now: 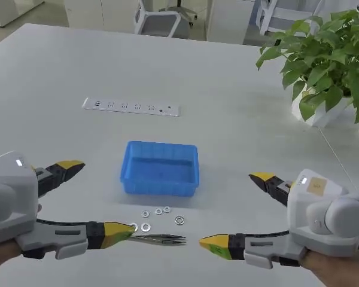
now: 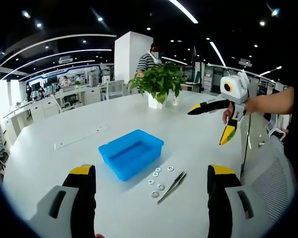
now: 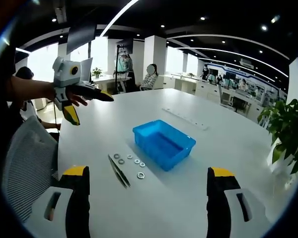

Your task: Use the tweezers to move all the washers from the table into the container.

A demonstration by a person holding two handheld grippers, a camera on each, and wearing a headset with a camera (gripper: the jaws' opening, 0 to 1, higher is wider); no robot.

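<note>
Surface: pale grey table (image 1: 78, 60) in an open office with desks, chairs and ceiling light strips.
Container: blue rectangular plastic tub (image 1: 160, 169), open side up, near the middle of the table.
Washers: six small silver metal rings (image 1: 158, 211) lying loose on the table, just in front of the tub's near wall.
Tweezers: slim silver metal tweezers (image 1: 161, 239) lying flat on the table on the near side of the washers, untouched by either claw's grip.
Left gripper (image 1: 106, 198): yellow-tipped black jaws spread wide, grasping nothing. In the head view its lower tip overlaps the left end of the tweezers, and contact cannot be judged.
Right gripper (image 1: 226, 209): jaws likewise released and spread, grasping nothing, with its lower tip near the right end of the tweezers but apart from them.
Behind the tub: white power strip (image 1: 130, 107) lying flat, well apart from it.
Far right: leafy green potted plant (image 1: 329, 66) in a white pot.
</note>
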